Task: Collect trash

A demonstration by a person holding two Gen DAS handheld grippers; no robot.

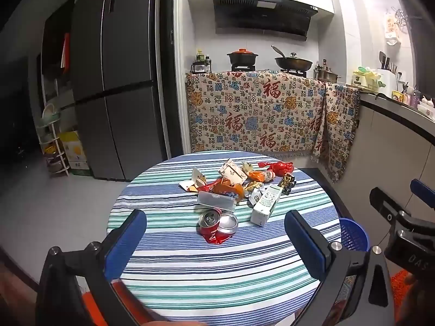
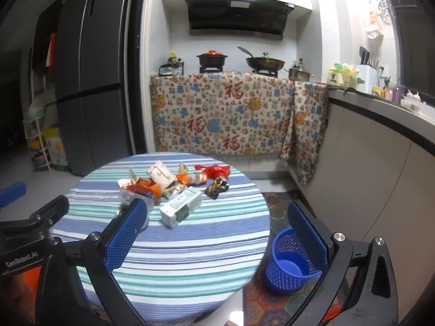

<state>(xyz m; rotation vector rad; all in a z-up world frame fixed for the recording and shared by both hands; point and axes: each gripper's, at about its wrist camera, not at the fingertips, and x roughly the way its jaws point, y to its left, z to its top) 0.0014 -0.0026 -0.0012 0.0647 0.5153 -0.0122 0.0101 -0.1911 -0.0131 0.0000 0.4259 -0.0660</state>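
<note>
Trash point(image 1: 231, 187) litters the table point(image 1: 168, 266); perhaps eleven pieces.

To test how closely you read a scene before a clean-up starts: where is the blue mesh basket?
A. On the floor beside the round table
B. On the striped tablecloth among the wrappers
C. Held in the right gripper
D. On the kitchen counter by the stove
A: the blue mesh basket stands on the patterned floor mat next to the round table, empty and untouched.

Left gripper point(image 1: 214, 240) and right gripper point(image 2: 217, 233): black angular frames, silver screws, blue mesh-textured pads point(image 2: 126, 233) — white lettering on the bodies (partly legible, possibly a maker's mark).
</note>
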